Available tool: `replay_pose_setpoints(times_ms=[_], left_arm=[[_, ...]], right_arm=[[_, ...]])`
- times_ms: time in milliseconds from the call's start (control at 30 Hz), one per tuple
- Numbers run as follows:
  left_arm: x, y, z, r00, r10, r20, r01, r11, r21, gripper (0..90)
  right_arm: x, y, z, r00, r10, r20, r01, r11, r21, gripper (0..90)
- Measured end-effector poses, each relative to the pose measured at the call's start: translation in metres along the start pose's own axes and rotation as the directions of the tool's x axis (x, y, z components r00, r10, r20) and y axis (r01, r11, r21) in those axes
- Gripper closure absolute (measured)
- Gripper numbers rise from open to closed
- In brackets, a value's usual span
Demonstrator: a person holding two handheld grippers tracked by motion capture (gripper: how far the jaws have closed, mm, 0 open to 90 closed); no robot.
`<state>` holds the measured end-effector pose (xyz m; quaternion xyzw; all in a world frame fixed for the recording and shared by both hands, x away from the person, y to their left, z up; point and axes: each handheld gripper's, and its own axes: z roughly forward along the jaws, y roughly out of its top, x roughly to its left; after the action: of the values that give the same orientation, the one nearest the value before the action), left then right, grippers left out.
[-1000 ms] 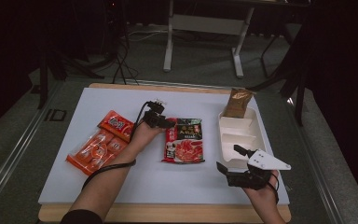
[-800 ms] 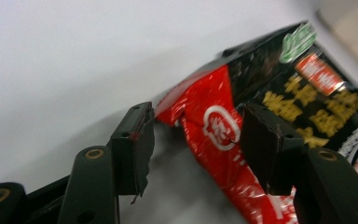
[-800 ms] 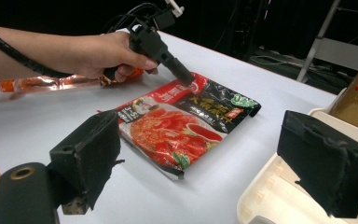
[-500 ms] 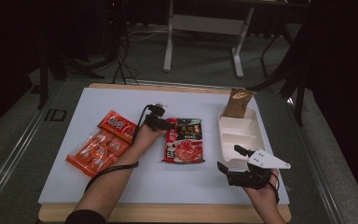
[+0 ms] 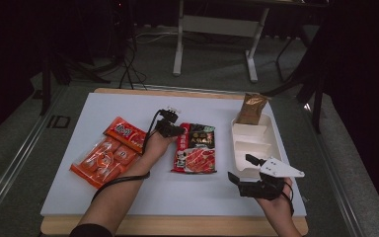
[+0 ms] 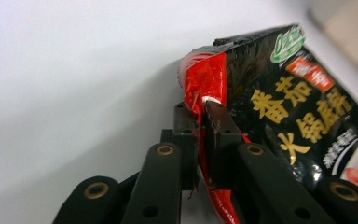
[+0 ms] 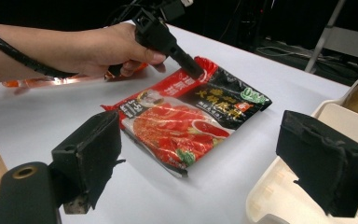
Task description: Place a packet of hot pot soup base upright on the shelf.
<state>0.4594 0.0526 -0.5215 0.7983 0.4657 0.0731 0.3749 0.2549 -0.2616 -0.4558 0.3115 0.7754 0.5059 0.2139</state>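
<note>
A red and black sauce packet (image 5: 197,150) lies flat on the white table top (image 5: 128,197), left of a white tray. My left gripper (image 5: 180,132) reaches it from the left. Its jaws have just been closing, and they pinch the packet's (image 6: 279,107) red far left corner. In the left gripper view the left gripper (image 6: 198,114) has the foil edge squeezed between both pads. From the right gripper view that corner of the packet (image 7: 186,126) looks slightly lifted under the left gripper (image 7: 191,70). My right gripper (image 5: 242,169) rests near the tray's front end, jaws wide apart and empty (image 7: 209,158).
The white divided tray (image 5: 271,133) stands at the right with a brown pouch (image 5: 251,107) at its far end. Orange snack packs (image 5: 106,158) and a red pack (image 5: 125,132) lie under and left of the left forearm. Dark floor and table legs lie beyond.
The left gripper's jaws have come together on the packet's far left corner. The left hand shifted only slightly. The right hand and gripper have stayed where they were.
</note>
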Motion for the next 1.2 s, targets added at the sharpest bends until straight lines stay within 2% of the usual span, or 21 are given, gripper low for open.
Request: replay_pose_setpoints(times_ms=[167,267,300,367,400,633,733,833,867,900,933,967,1000,1067,1200], left_arm=[[-0.004,0.001,-0.011,0.9998,-0.004,0.018,0.005,0.9987,-0.051,85.9],[-0.006,0.001,-0.014,0.9999,-0.001,0.016,0.002,0.9983,-0.058,86.2],[-0.010,0.000,-0.020,0.9998,0.017,0.007,-0.016,0.9966,-0.081,86.2],[-0.013,0.000,-0.025,0.9996,0.028,0.001,-0.028,0.9958,-0.087,86.3],[-0.014,0.000,-0.027,0.9995,0.031,0.004,-0.030,0.9955,-0.090,86.5],[-0.024,-0.001,-0.043,0.9977,0.068,0.004,-0.067,0.9872,-0.145,86.8],[-0.032,-0.002,-0.051,0.9957,0.093,0.009,-0.090,0.9788,-0.184,87.0],[-0.038,-0.002,-0.057,0.9939,0.109,0.017,-0.103,0.9715,-0.214,87.2],[-0.038,-0.002,-0.057,0.9939,0.109,0.017,-0.103,0.9715,-0.214,87.2],[-0.041,-0.002,-0.062,0.9936,0.108,0.034,-0.097,0.9681,-0.231,87.2],[-0.041,-0.002,-0.062,0.9936,0.108,0.034,-0.097,0.9681,-0.231,87.3],[-0.047,-0.001,-0.067,0.9928,0.112,0.044,-0.097,0.9632,-0.251,87.2],[-0.047,-0.001,-0.067,0.9928,0.112,0.044,-0.097,0.9632,-0.251,87.2],[-0.057,-0.001,-0.074,0.9886,0.141,0.052,-0.122,0.9532,-0.277,87.2],[-0.070,0.000,-0.085,0.9819,0.180,0.059,-0.153,0.9374,-0.313,87.2]], right_arm=[[-0.001,0.000,-0.002,0.9999,0.010,0.004,-0.010,0.9999,-0.011,13.8],[-0.002,0.001,-0.002,0.9999,0.015,0.001,-0.015,0.9998,-0.013,13.8],[-0.002,0.001,-0.001,0.9999,0.012,-0.006,-0.012,0.9999,-0.010,13.4],[-0.001,0.001,0.000,0.9999,0.009,-0.009,-0.009,0.9999,-0.010,11.8],[-0.001,0.000,0.000,0.9995,0.006,-0.030,-0.006,1.0000,-0.007,10.4],[0.000,0.002,-0.003,0.9993,0.023,-0.030,-0.024,0.9990,-0.039,10.4],[-0.001,0.002,-0.003,0.9996,0.019,-0.023,-0.019,0.9991,-0.038,10.5],[0.000,0.002,-0.003,0.9998,-0.020,-0.002,0.020,0.9990,-0.039,12.9],[0.000,0.002,-0.003,0.9998,-0.020,-0.002,0.020,0.9990,-0.039,12.9],[0.000,0.003,-0.003,0.9991,-0.041,0.014,0.041,0.9980,-0.047,13.3],[0.000,0.003,-0.003,0.9991,-0.041,0.014,0.041,0.9980,-0.047,13.3],[-0.002,0.003,-0.004,0.9992,-0.037,0.016,0.037,0.9985,-0.040,13.2],[-0.003,0.003,-0.004,0.9995,-0.030,0.012,0.031,0.9989,-0.036,13.2],[-0.004,0.003,-0.004,0.9987,-0.045,0.026,0.046,0.9982,-0.038,13.3],[-0.004,0.005,-0.005,0.9996,-0.015,0.022,0.015,0.9998,-0.013,11.2]])
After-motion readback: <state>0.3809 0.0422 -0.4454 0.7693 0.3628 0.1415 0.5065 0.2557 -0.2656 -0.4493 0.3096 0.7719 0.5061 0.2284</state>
